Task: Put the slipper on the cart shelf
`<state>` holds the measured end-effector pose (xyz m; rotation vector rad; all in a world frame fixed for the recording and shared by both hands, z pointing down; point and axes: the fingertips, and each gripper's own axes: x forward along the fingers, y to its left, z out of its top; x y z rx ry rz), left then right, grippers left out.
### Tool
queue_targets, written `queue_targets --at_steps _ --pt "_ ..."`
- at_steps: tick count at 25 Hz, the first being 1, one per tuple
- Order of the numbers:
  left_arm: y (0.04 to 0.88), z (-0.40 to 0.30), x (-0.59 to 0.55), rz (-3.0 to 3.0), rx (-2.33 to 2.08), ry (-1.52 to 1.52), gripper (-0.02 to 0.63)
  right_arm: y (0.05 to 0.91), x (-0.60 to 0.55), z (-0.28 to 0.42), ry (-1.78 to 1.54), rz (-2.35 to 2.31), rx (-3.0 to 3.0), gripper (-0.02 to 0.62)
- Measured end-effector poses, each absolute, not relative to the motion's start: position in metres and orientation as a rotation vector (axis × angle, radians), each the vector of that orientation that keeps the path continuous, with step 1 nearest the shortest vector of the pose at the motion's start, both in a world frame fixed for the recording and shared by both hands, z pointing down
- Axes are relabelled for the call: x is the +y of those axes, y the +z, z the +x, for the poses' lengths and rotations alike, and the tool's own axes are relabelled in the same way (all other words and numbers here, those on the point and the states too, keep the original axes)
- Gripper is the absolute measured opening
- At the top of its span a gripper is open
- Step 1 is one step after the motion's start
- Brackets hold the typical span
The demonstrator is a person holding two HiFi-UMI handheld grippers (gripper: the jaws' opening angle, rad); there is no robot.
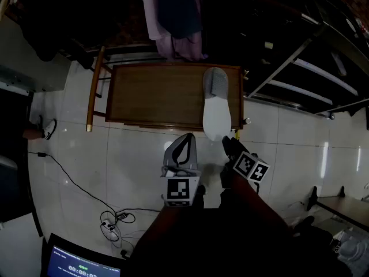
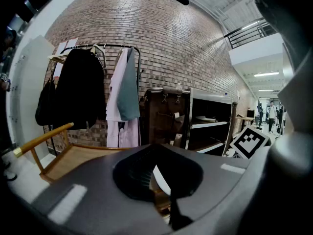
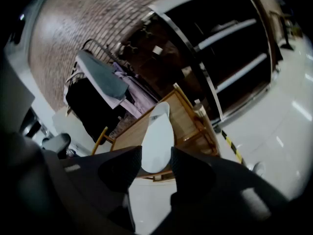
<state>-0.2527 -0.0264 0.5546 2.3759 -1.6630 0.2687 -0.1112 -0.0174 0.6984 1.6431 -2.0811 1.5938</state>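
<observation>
A grey and white slipper (image 1: 216, 105) lies sole up on the right side of a low wooden cart shelf (image 1: 155, 94), its heel overhanging the front edge. My right gripper (image 1: 229, 143) hovers just before that heel. In the right gripper view the slipper (image 3: 157, 136) shows beyond the gap of the right gripper (image 3: 155, 153), whose dark pads stand apart and touch nothing. My left gripper (image 1: 186, 137) hangs above the floor, left of the slipper, its grey fingers meeting at the tips with nothing held. In the left gripper view a sliver of the slipper (image 2: 161, 178) shows past them.
A clothes rack with coats (image 2: 98, 92) stands behind the cart. Dark metal shelving (image 1: 311, 68) fills the right. Cables and a power strip (image 1: 112, 224) lie on the white tile floor at left, beside a screen (image 1: 81, 264). The cart's handle (image 1: 95, 88) is at its left.
</observation>
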Motion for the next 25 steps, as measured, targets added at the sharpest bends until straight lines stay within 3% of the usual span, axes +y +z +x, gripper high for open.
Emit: queue_targets --at_steps 8,16,23,25 --pt "0.559 -0.255 -0.02 2.37 -1.659 0.279 0.012 0.734 -0.032 -0.132 2.014 1.512 -2.075 0.259" --pt "0.564 -0.256 -0.015 2.345 -1.675 0.313 0.012 0.756 -0.055 -0.14 2.349 1.545 -1.979 0.254" --pt "0.562 -0.26 -0.014 2.321 -1.705 0.308 0.012 0.754 -0.061 -0.141 2.37 1.533 -1.977 0.086" --pt "0.56 -0.261 -0.013 2.319 -1.709 0.305 0.012 0.75 -0.06 -0.143 2.374 1.529 -1.991 0.068"
